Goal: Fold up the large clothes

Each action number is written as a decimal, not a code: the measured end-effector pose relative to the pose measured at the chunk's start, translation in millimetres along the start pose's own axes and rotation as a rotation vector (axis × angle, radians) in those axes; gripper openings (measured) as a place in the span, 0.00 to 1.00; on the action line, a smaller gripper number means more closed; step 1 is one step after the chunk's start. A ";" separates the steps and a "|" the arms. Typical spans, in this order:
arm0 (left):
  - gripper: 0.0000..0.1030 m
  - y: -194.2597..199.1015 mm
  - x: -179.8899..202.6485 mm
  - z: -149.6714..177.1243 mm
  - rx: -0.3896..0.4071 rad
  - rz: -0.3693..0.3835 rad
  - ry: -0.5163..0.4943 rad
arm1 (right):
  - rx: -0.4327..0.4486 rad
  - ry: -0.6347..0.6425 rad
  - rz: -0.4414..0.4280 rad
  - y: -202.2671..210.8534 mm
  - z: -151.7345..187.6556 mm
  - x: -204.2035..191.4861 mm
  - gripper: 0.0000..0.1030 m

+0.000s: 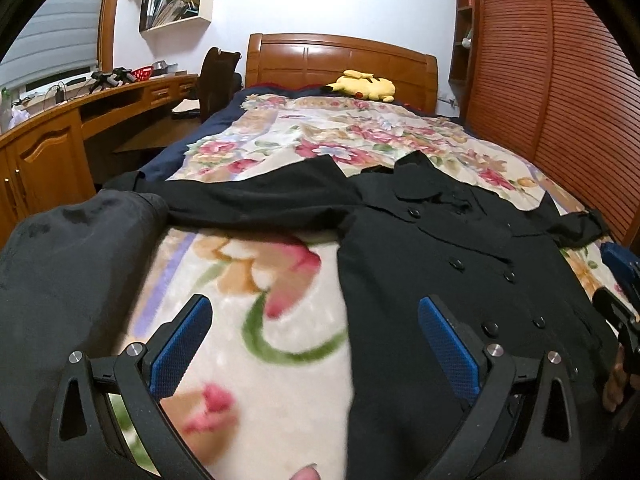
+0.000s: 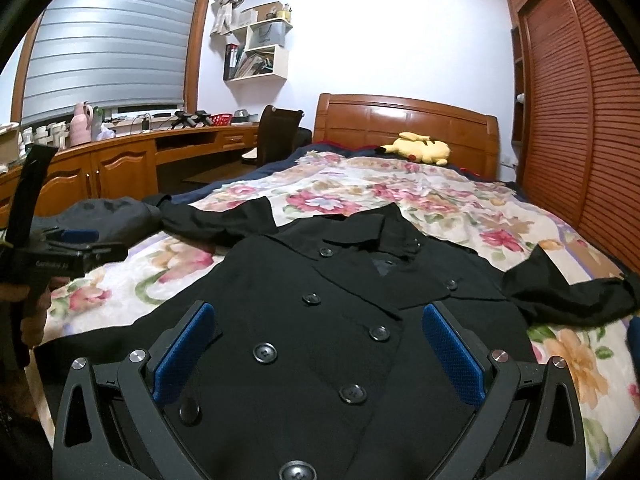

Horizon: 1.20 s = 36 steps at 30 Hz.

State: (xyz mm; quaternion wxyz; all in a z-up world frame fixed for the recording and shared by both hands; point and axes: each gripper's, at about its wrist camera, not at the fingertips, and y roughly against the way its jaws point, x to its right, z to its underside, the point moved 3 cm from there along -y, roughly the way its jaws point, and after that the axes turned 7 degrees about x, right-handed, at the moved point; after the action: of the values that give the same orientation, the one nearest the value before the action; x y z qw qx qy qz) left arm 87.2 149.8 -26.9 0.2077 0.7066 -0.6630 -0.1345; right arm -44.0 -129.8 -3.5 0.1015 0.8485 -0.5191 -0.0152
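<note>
A bed [image 2: 472, 216] with a floral blanket [image 1: 256, 280] fills most of both views, its wooden headboard [image 2: 408, 124] at twelve o'clock. A louvred wooden wardrobe [image 2: 592, 128] stands along the three o'clock side, and a curved wooden bench [image 2: 132, 156] with cupboard doors runs along the nine o'clock side under a window blind [image 2: 108, 40].

A black double-breasted coat [image 2: 320, 320] lies flat and front-up on the blanket, collar toward twelve o'clock, buttons in two columns. One sleeve [image 2: 216, 220] stretches out toward ten o'clock, the other sleeve [image 2: 568, 292] toward three o'clock. A dark grey garment [image 1: 72, 264] lies bunched at the bed's nine o'clock edge, touching the end of the ten o'clock sleeve.

The left tool [image 1: 314, 344] hangs over the coat's nine o'clock edge with its jaws spread wide and nothing between them; one blue pad is above bare blanket, the other above black cloth. The right tool [image 2: 318, 346] hangs over the coat's buttoned front, jaws likewise spread wide and empty. In the right wrist view the left tool shows at nine o'clock, held by a hand [image 2: 24, 300].

A yellow plush toy [image 2: 418, 148] rests near the headboard. A white wall shelf [image 2: 260, 52] holds folders at eleven o'clock.
</note>
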 end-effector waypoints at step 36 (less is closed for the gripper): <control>0.88 -200.4 -91.1 -38.0 -0.240 -0.203 0.101 | -0.193 0.080 -0.084 -77.7 -0.6 9.7 1.00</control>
State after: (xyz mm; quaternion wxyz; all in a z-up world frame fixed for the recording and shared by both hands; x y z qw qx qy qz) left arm 273.7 251.6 -96.0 0.3091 0.7459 -0.5560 -0.1973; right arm 28.8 -104.0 -16.8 0.2024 0.8557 -0.4750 -0.0356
